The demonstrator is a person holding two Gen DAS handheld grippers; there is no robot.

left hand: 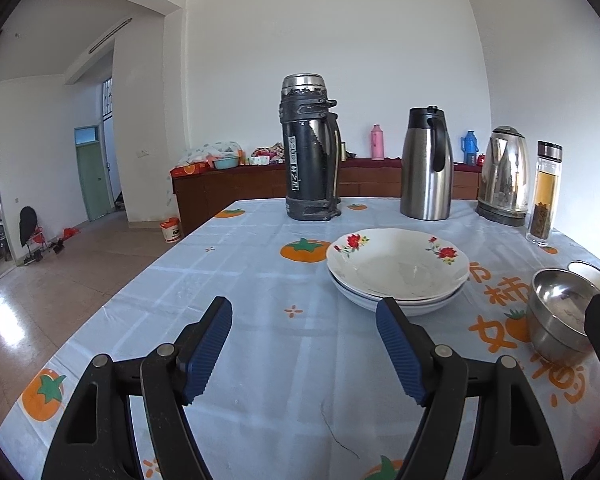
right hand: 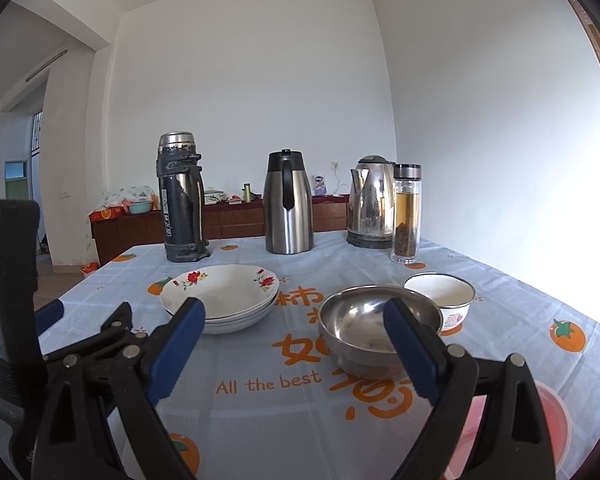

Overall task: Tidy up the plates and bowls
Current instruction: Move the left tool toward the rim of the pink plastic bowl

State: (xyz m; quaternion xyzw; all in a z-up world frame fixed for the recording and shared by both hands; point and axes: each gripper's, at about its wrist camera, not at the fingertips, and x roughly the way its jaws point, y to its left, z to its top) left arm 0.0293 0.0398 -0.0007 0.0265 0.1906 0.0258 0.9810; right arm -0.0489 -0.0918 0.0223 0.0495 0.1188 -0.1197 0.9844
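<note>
A stack of white plates with red flowers [left hand: 396, 270] [right hand: 222, 294] sits mid-table. A steel bowl [left hand: 562, 312] [right hand: 374, 324] stands to its right, and a white enamel bowl [right hand: 440, 296] [left hand: 592, 274] stands just behind that. My left gripper [left hand: 304, 316] is open and empty, hovering just short of the plates' near rim. My right gripper [right hand: 294, 320] is open and empty, with its right finger [right hand: 410, 344] in front of the steel bowl. The left gripper also shows at the left edge of the right wrist view.
A black thermos [left hand: 310, 148], a steel carafe [left hand: 426, 164], an electric kettle [left hand: 504, 176] and a glass tea bottle [left hand: 544, 194] stand along the table's far edge. The blue tablecloth [right hand: 260, 412] has orange prints. A pink object [right hand: 552, 424] lies at the near right. A sideboard stands behind the table.
</note>
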